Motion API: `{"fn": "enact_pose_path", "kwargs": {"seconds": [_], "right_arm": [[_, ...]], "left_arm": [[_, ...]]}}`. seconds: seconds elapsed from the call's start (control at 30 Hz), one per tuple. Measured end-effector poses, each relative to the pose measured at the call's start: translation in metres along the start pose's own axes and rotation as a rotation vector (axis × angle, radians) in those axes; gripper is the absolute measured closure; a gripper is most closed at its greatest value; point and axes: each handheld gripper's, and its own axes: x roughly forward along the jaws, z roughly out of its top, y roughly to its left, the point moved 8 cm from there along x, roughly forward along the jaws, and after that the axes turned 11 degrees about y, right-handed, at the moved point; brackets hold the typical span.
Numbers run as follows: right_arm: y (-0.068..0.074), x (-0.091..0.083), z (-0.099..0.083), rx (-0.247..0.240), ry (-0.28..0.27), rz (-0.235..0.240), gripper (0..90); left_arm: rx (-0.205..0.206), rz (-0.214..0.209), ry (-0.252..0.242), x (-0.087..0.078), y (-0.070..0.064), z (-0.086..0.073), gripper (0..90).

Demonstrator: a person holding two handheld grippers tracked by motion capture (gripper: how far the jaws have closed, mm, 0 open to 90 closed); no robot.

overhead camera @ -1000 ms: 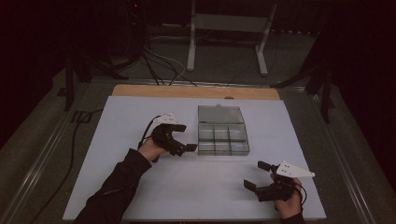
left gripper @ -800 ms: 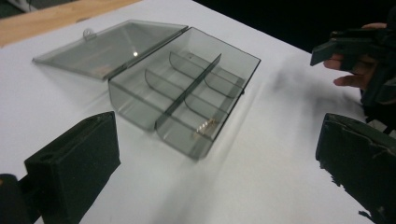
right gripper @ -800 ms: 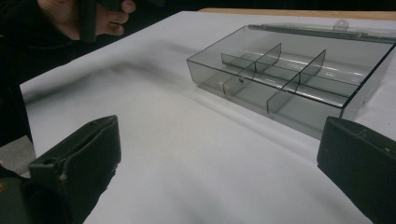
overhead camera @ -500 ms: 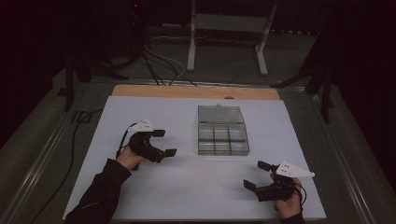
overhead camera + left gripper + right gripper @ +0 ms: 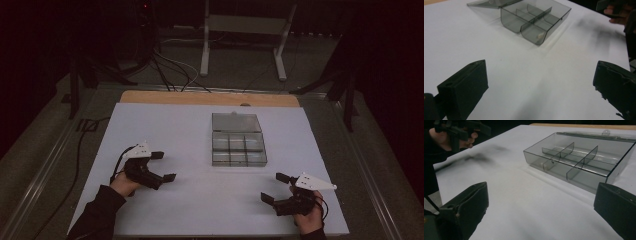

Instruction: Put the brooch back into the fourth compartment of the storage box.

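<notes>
Both the left gripper [image 5: 161,165] and the right gripper [image 5: 274,187] are resting low over the white table [image 5: 165,120] with jaws spread wide and holding nothing, while the clear box [image 5: 238,148] is sitting open in the middle, well apart from each. A tiny pale piece [image 5: 539,36] is lying in one corner compartment. Reaching in carelessly risks nudging the light box or missing the piece against a divider.

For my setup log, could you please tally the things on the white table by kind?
Grippers: 2, left gripper and right gripper, both open
Clear boxes: 1, the divided box with its lid open
Small pale pieces inside the box: 1
Total: 4
</notes>
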Motion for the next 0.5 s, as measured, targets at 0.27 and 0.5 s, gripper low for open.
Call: {"fn": "enact_pose_path", "kwargs": {"seconds": [0.27, 0.5], "right_arm": [[0.000, 0.001, -0.001, 0.002, 0.004, 0.001, 0.0], [0.001, 0.001, -0.001, -0.002, 0.009, 0.000, 0.0]], "left_arm": [[-0.019, 0.014, -0.022, -0.014, -0.004, -0.016, 1.3], [-0.020, 0.019, -0.028, -0.022, -0.010, -0.032, 1.4]]}}
